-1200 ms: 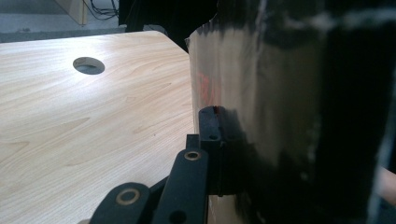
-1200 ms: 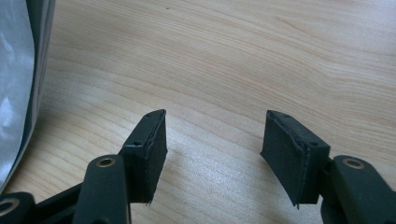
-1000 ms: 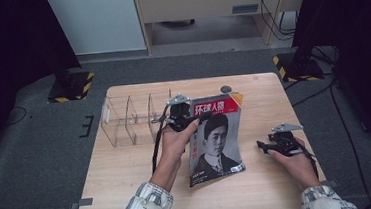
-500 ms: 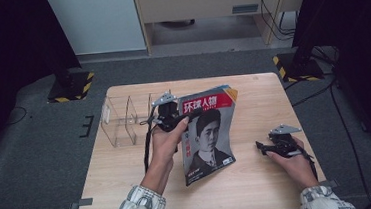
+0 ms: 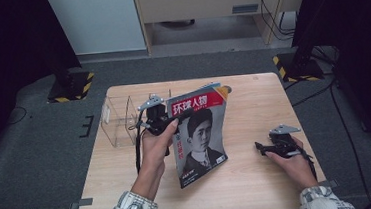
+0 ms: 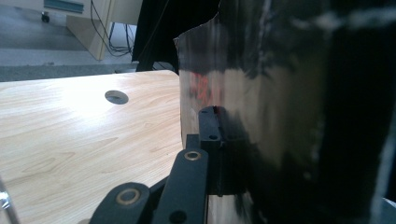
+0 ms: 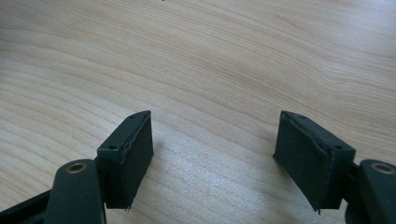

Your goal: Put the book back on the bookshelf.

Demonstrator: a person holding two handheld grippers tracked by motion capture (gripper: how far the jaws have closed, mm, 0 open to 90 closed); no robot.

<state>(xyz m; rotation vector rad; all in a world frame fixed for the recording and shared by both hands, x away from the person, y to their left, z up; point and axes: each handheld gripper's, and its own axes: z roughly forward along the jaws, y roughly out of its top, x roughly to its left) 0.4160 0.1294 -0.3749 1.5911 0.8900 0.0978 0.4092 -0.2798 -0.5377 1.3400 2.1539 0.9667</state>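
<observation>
A magazine (image 5: 201, 133) with a red title bar and a portrait on its cover stands tilted, its bottom edge near the table (image 5: 260, 189). My left gripper (image 5: 160, 120) is shut on its left edge, near the top. In the left gripper view the glossy cover (image 6: 271, 107) rises right in front of the left gripper (image 6: 219, 128), whose one visible pad lies flat against it. My right gripper (image 5: 263, 147) rests low over the table's right side. In the right gripper view the right gripper (image 7: 217, 149) has just been opening, with only bare wood between its pads (image 7: 130, 147).
A clear plastic rack (image 5: 119, 122) with upright dividers stands at the table's left rear, just left of my left hand. A round cable hole (image 6: 116, 96) lies in the tabletop behind the magazine. Dark stands and cables line the floor around the table.
My left gripper has carried the magazine to the left and slightly up, closer to the clear rack. The right hand has stayed where it was.
</observation>
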